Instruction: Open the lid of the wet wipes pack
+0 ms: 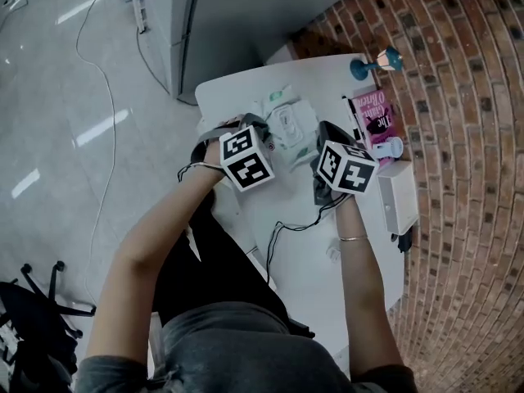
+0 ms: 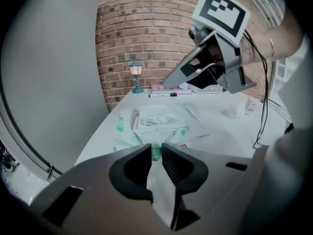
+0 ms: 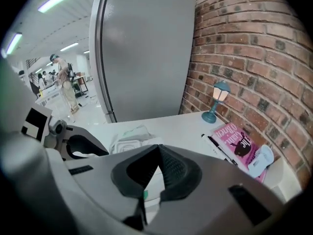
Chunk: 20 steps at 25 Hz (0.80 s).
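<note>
The wet wipes pack (image 2: pixel 161 124) lay on the white table (image 1: pixel 327 260). The left gripper (image 2: pixel 156 150) had its jaws a little apart and seemed to pinch the pack's near edge. The right gripper (image 3: pixel 157 151) was closed on nothing, up in the air beside the pack.

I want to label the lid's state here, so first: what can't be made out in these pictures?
Head view: marker cubes hide the jaws of the left gripper and right gripper, plus the wet wipes pack's near edge.
Left gripper view: print on the lid is too small to read.
Right gripper view: its own jaws cover the pack's near part; whether the lid is lifted is unclear.
</note>
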Tool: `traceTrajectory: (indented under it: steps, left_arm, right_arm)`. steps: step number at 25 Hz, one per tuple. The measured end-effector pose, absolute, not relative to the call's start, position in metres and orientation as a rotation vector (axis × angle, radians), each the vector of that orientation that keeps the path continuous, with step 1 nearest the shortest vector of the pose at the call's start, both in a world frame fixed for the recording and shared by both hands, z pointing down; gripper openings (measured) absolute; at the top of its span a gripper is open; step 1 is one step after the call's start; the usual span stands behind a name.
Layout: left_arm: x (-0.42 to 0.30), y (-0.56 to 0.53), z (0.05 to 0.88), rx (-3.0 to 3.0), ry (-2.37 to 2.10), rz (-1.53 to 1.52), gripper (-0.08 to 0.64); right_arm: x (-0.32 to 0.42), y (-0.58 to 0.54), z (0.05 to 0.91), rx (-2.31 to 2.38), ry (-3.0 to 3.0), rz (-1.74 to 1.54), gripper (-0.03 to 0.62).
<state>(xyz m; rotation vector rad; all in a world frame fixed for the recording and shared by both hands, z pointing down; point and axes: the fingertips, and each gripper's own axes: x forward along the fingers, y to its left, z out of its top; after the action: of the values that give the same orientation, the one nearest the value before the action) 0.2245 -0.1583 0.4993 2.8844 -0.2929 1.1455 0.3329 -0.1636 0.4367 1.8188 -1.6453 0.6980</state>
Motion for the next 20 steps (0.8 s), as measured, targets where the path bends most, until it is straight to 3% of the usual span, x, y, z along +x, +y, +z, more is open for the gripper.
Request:
traceTrajectory:
  steps: [12,20]
  left_arm:
    - [0.21,-0.161,0.47,2.894,-0.387,1.127,0.055]
    - [0.191,-0.162,0.44,2.872,-0.483,0.96,0.04]
  right_arm:
    - [0.314,-0.129,0.411,2.033,-1.758,0.822,0.007]
    - [0.295,-0.102,0.402,2.125,-1.8,0.843,0.006]
